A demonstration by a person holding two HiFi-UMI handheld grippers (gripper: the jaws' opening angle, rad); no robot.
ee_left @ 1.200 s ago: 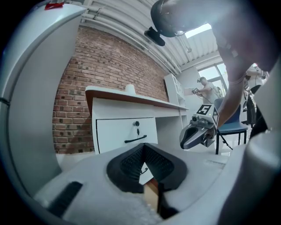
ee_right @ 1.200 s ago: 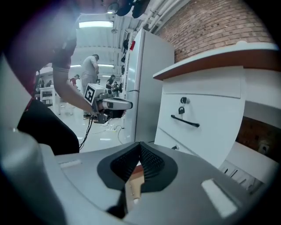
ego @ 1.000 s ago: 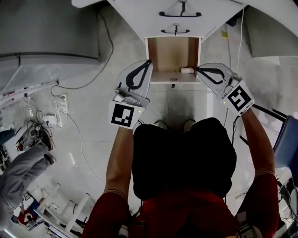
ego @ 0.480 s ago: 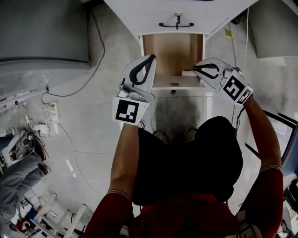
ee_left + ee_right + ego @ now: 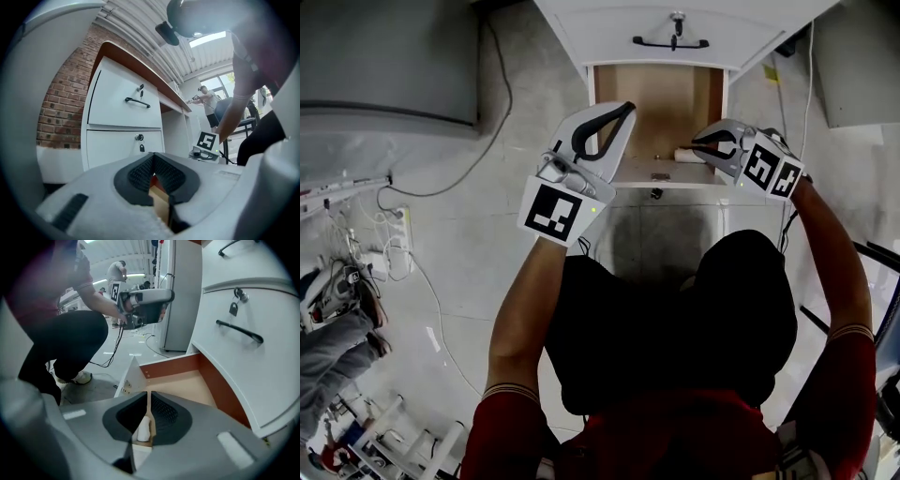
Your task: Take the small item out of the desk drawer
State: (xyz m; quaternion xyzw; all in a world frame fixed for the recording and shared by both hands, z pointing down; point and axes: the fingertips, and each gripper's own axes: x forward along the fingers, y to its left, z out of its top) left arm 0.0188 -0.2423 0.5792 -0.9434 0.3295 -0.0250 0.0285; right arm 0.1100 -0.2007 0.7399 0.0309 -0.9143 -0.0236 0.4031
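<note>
The bottom desk drawer (image 5: 656, 94) stands pulled open, its wooden floor bare but for a small white item (image 5: 683, 155) in the front right corner. My right gripper (image 5: 696, 145) hovers right at that corner. In the right gripper view its jaws (image 5: 147, 397) are opening with a narrow gap, and the white item (image 5: 143, 429) lies on the drawer floor (image 5: 187, 380) just beyond them, untouched by the pads. My left gripper (image 5: 628, 108) is shut and empty at the drawer's front left edge. Its tips (image 5: 152, 157) meet in the left gripper view.
Above the open drawer are closed white drawers with black handles (image 5: 671, 42) and keys in their locks (image 5: 139, 138). A cable (image 5: 487, 159) runs over the floor at left. Another person (image 5: 337, 347) sits at far left. A chair edge shows at right.
Both grippers have come closer to the open drawer. The right one now sits at the front right corner by the white item; the left one is at the front left edge.
</note>
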